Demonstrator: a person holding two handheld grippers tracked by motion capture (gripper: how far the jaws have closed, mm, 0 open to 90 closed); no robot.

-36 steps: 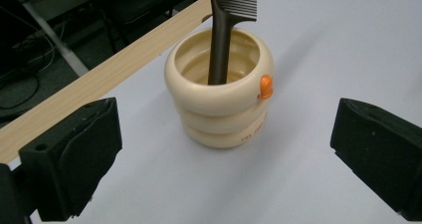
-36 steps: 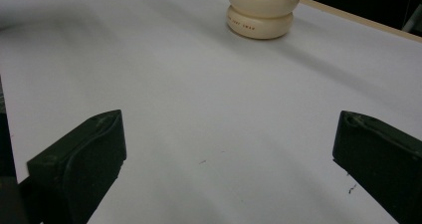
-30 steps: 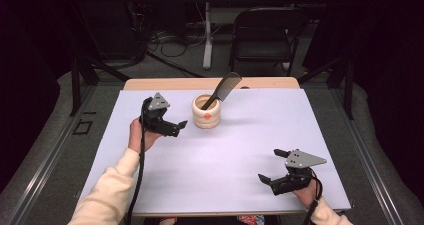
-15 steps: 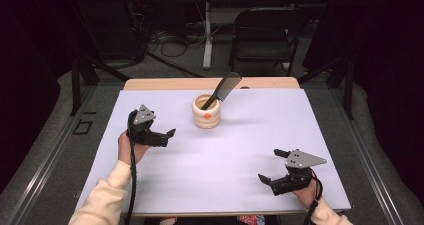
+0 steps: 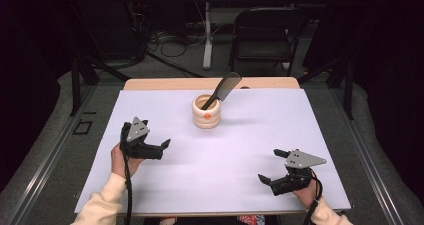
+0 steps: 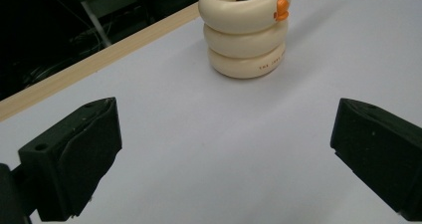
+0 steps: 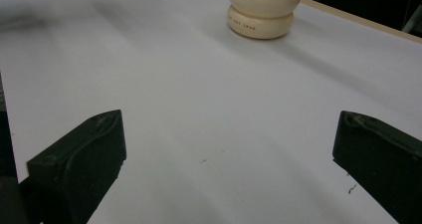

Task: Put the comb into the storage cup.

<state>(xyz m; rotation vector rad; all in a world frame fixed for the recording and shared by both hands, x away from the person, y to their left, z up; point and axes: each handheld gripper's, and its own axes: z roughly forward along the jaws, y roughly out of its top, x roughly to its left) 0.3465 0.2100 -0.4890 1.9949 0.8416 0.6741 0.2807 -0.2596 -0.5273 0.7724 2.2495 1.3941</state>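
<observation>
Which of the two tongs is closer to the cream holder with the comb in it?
The left tongs, held at the table's left side, are closer to the cream holder; the right tongs sit near the front right corner, farther off. Both are open.

overhead forward view, claw cameras share holder [image 5: 208, 111]

One cream ribbed holder [image 5: 208, 112] is counted on the white table cover [image 5: 215, 185]; it is built of three stacked rings, and one small orange mark [image 6: 281, 7] is borne on its top ring. One dark comb-like tool [image 5: 223, 90] is stood inside the holder, leaning out over its rim. Two hand-held grippers are counted, both well apart from the holder: one left gripper [image 5: 162, 146] and one right gripper [image 5: 270, 165], each with jaws spread and nothing between them. One chair [image 5: 262, 35] is seen beyond the holder, off the table.
</observation>
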